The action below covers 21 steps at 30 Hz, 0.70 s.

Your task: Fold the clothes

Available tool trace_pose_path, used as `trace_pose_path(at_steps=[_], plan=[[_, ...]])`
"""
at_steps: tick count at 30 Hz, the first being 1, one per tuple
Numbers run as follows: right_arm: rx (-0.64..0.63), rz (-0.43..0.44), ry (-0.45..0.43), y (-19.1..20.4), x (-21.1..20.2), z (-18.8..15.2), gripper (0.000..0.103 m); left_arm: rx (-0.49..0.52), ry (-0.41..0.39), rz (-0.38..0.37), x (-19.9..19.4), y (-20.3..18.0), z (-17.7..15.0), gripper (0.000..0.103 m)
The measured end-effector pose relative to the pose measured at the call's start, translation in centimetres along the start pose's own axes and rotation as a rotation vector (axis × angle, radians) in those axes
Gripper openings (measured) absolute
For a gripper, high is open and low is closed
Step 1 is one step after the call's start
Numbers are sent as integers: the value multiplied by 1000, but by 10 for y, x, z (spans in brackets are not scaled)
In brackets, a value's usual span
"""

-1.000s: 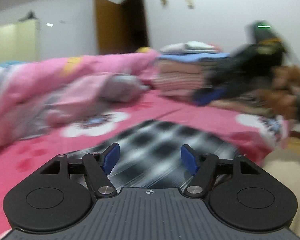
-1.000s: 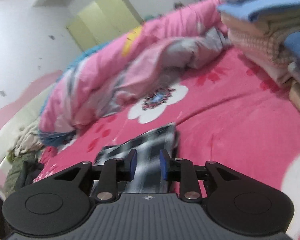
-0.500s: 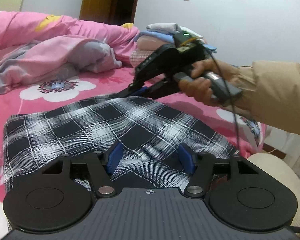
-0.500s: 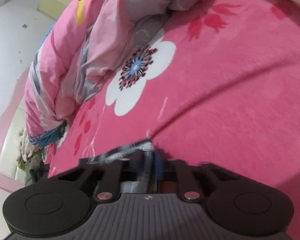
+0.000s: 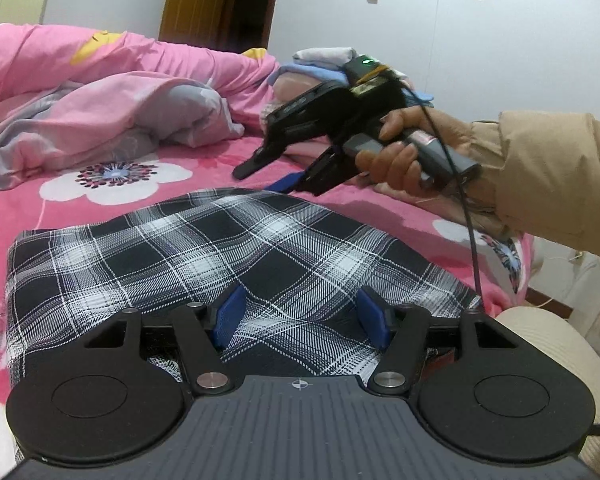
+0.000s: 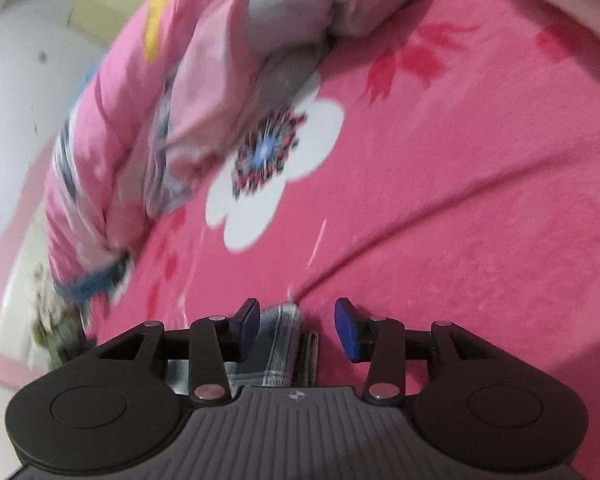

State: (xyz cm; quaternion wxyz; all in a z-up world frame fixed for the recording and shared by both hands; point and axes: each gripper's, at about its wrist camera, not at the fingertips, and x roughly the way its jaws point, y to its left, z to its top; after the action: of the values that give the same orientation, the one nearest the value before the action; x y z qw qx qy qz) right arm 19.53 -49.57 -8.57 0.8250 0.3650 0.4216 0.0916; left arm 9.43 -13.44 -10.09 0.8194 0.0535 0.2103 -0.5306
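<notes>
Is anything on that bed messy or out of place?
Only the pink quilt, heaped in a rumpled pile at the bed's far side. The plaid garment lies folded flat on the pink flowered sheet, and a folded stack of clothes sits behind.

Tan sleeve (image 5: 548,176) — perhaps padded

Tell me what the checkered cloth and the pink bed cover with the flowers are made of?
The checkered cloth looks like thin woven fabric, maybe cotton: the fine black and white threads show and it lies flat and matte. The pink bed cover looks like soft plush fleece: its surface is fuzzy and creases gently. I can't be sure of the fibres.
</notes>
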Motion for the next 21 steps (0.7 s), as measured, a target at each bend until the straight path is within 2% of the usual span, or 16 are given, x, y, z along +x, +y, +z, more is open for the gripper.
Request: trace_pose_path(at_steps=[1, 2, 4, 6, 7, 9, 11, 13, 14, 17, 18, 19, 20, 21], plan=[[-16, 5, 5, 2, 6, 0, 9, 0, -1, -1, 0, 0, 0, 62], [-28, 10, -2, 4, 9, -1, 5, 1, -3, -1, 0, 0, 0, 62], [5, 8, -67, 2, 6, 0, 5, 1, -6, -2, -1, 1, -1, 62], [91, -23, -197, -6, -20, -4, 6, 3, -9, 1, -2, 0, -1, 62], [110, -12, -205, -8, -33, -12, 7, 5, -10, 4, -2, 0, -1, 62], [132, 26, -186, -10, -60, -32, 8, 3, -11, 8, -3, -1, 0, 62], [142, 52, -161, -9, -86, -55, 15, -3, -12, 10, -4, 0, 1, 62], [130, 48, -119, -1, -104, -87, 35, -17, -11, 7, -5, 1, 2, 62], [125, 44, -97, 3, -111, -103, 36, -24, -11, 6, -5, 2, 2, 62], [110, 58, -15, 10, -114, -143, 36, -29, -15, 9, -5, 2, 2, 62], [97, 59, 7, 12, -112, -153, 33, -29, -16, 11, -5, 2, 2, 62], [80, 69, 21, 15, -110, -162, 26, -29, -17, 12, -6, 2, 1, 62], [64, 83, 33, 18, -110, -171, 23, -30, -18, 12, -6, 2, 1, 62], [51, 99, 41, 20, -110, -179, 13, -31, -18, 12, -6, 2, 1, 62]])
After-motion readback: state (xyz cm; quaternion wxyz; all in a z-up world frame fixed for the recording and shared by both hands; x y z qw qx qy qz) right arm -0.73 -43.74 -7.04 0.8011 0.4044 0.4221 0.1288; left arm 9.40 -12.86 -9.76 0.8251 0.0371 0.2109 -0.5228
